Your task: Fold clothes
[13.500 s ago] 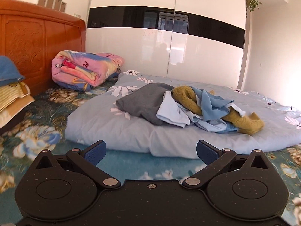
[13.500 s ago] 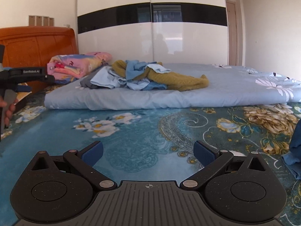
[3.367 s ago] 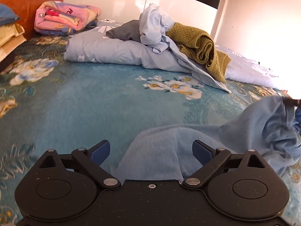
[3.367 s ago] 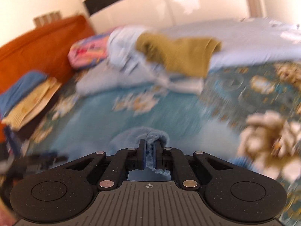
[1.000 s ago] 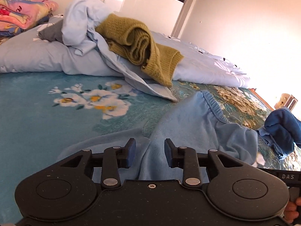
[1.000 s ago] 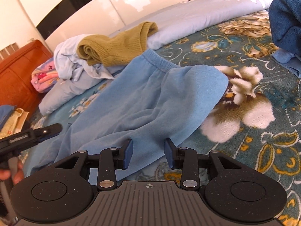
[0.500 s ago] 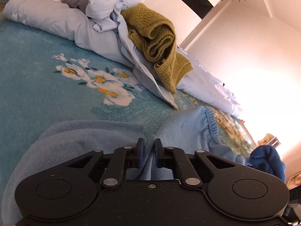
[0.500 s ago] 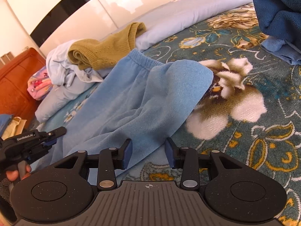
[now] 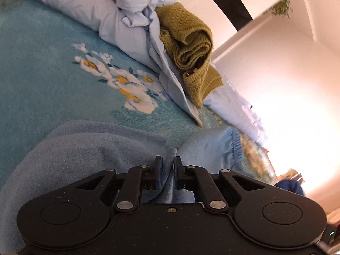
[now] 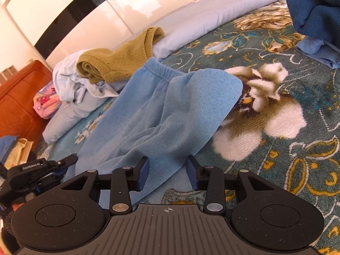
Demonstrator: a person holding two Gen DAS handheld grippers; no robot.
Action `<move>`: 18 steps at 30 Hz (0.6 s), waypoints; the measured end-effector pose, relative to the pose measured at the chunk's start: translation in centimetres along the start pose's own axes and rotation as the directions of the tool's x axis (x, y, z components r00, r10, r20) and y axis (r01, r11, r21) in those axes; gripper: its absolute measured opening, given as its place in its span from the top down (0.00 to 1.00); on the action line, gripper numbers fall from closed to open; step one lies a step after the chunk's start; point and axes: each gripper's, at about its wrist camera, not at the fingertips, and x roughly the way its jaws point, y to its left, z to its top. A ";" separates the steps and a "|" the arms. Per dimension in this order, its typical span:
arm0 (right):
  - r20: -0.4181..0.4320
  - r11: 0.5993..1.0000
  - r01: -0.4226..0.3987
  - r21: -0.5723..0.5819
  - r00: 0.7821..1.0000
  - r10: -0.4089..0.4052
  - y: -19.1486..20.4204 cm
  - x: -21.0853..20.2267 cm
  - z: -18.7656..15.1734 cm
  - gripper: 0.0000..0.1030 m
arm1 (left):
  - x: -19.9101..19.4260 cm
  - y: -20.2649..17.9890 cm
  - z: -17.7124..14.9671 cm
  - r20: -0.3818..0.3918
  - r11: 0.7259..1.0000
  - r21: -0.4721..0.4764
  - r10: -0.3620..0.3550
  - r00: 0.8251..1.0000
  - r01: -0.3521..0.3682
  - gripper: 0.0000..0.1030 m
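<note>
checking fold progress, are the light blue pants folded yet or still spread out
Spread out, not yet folded: the light blue pants lie lengthwise across the bedspread, with the left gripper pinching a ridge of fabric and the right gripper open.

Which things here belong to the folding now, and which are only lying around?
In use:
- light blue fleece trousers
- left tongs, shut on them
- right tongs, open over their edge

Lying about:
- olive knitted sweater
- dark blue fleece garment
- pale blue quilt

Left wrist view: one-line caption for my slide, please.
Left tool pinching a fold of the light blue fleece trousers on the floral blanket, unfolded laundry pile behind.
</note>
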 end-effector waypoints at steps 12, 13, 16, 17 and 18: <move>0.028 0.999 -0.017 0.045 0.999 0.016 -1.3 -0.3 0.7 0.65 | -0.5 1.8 0.4 0.037 0.985 -0.169 -0.039 0.999 0.044 0.94; 0.029 0.999 -0.017 0.048 0.999 0.015 -1.5 -0.3 0.8 0.65 | -0.5 1.8 0.4 0.036 0.983 -0.178 -0.038 0.999 0.044 0.95; 0.032 0.997 -0.025 0.076 0.999 0.023 -1.9 -0.2 1.1 0.65 | -0.7 2.6 0.4 0.058 0.964 -0.262 -0.041 0.997 0.055 0.99; 0.031 0.996 -0.028 0.086 0.999 0.026 -2.0 -0.2 1.1 0.65 | -0.9 2.8 0.4 0.068 0.959 -0.279 -0.035 0.997 0.053 1.00; 0.029 0.995 -0.032 0.093 0.999 0.029 -2.0 -0.1 1.1 0.64 | -1.2 2.7 0.4 0.077 0.962 -0.270 -0.018 0.997 0.038 1.00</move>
